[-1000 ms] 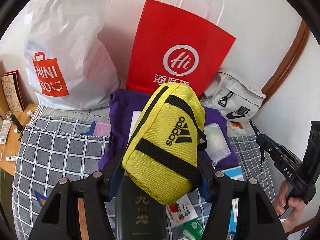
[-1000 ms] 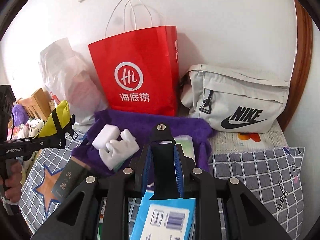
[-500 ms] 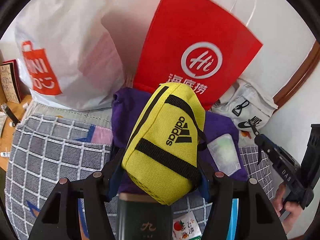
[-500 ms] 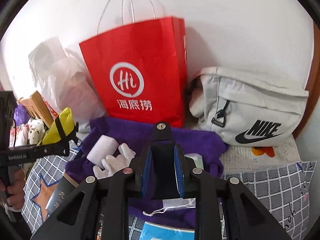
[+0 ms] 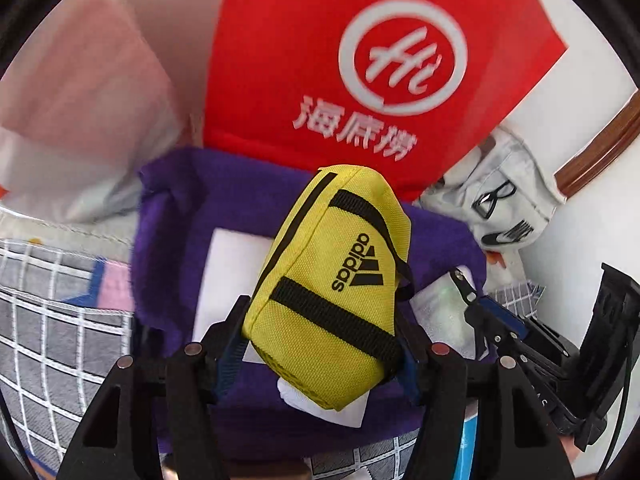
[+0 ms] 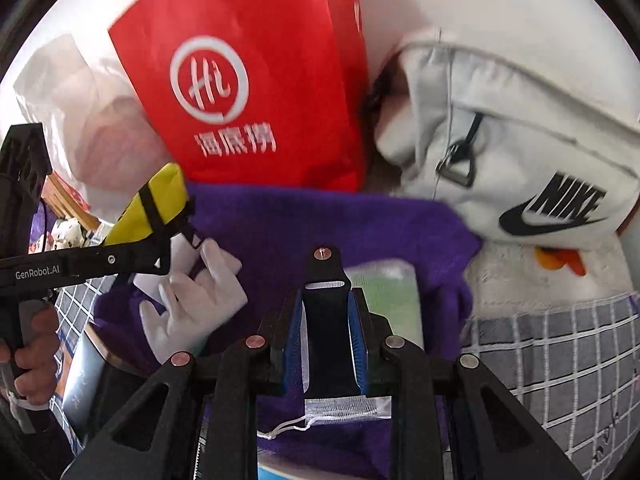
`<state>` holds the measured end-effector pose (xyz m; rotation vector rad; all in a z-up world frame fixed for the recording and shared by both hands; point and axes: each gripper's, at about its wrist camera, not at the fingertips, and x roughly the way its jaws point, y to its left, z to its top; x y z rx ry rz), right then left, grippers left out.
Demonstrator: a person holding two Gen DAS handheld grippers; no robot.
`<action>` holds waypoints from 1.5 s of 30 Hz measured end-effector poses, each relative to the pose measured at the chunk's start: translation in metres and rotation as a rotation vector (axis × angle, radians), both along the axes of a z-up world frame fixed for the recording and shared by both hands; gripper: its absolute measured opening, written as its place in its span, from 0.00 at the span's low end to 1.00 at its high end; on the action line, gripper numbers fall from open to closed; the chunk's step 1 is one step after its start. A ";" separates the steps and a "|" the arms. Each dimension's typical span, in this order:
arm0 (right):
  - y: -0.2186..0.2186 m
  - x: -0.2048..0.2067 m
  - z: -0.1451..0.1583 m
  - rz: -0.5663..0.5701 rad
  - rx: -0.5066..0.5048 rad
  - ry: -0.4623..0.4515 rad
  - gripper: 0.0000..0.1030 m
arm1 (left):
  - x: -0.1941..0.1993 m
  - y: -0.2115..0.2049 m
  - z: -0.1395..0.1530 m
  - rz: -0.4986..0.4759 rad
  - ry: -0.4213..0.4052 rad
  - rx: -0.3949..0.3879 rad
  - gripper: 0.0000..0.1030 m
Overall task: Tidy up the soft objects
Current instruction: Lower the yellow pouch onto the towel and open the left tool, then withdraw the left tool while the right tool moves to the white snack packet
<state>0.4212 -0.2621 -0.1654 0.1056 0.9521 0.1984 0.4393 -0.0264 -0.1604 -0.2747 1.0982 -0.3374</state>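
**Holding a yellow pouch over the purple towel**

Left wrist view: the left tongs [image 5: 320, 344] pinch the yellow pouch [image 5: 336, 292] by its lower end, blue pads pressed against both sides, so the pouch sticks up and away from the camera with its black logo showing. Below it lies a purple towel [image 5: 176, 216] with a white pad [image 5: 228, 272] and a clear packet [image 5: 440, 312] on top. Behind the towel stands a red bag [image 5: 288, 52], a white plastic bag [image 5: 72, 112] to its left, and a pale grey Nike bag [image 5: 508, 208] to its right. The towel rests on a grey checked bedcover [image 5: 48, 312]. At the right edge the right tongs [image 5: 480, 308] come in over the packet.

Right wrist view: the right tongs [image 6: 328, 340] stand narrowly parted with a black flat piece between the blue pads; a bit of white mesh with a drawstring [image 6: 344, 406] shows at its lower end. It looks pinched, though the blur makes contact hard to confirm. Ahead lie the towel [image 6: 320, 224], the packet [image 6: 392, 288], and a white glove [image 6: 200, 300] at the left. The red bag [image 6: 248, 80] and Nike bag [image 6: 520, 152] stand behind. At the left, a hand [image 6: 28, 356] grips the left tool, whose tongs [image 6: 160, 220] carry the pouch [image 6: 152, 208] above the glove.
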 end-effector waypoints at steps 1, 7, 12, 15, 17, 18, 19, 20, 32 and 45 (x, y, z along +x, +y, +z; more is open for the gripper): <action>0.000 0.001 -0.003 -0.001 0.002 0.011 0.23 | 0.001 -0.002 -0.003 -0.005 0.004 0.004 0.60; -0.004 0.005 -0.013 -0.016 0.034 0.048 0.23 | 0.003 -0.009 -0.009 -0.022 0.013 0.007 0.63; -0.007 0.007 -0.018 -0.030 0.028 0.067 0.24 | 0.006 -0.009 -0.009 -0.018 0.006 -0.001 0.64; -0.007 0.006 -0.016 -0.035 0.040 0.060 0.24 | 0.006 -0.008 -0.009 -0.013 0.005 0.002 0.70; -0.004 0.004 -0.011 -0.020 0.041 0.047 0.31 | 0.008 -0.006 -0.008 0.005 0.003 0.013 0.76; -0.002 0.003 -0.008 -0.019 0.032 0.036 0.37 | 0.007 -0.004 -0.007 0.014 0.003 0.020 0.77; -0.001 0.001 -0.005 -0.022 0.019 0.021 0.48 | 0.007 -0.003 -0.006 0.015 0.006 0.024 0.77; -0.001 -0.002 -0.002 -0.024 0.009 0.009 0.56 | 0.006 -0.002 -0.006 0.013 0.009 0.024 0.77; 0.005 -0.042 0.029 -0.030 0.029 -0.051 0.72 | -0.027 0.017 0.022 0.063 -0.016 0.052 0.83; 0.029 -0.123 0.032 -0.002 0.077 -0.030 0.72 | -0.102 0.042 0.043 0.041 -0.072 0.025 0.82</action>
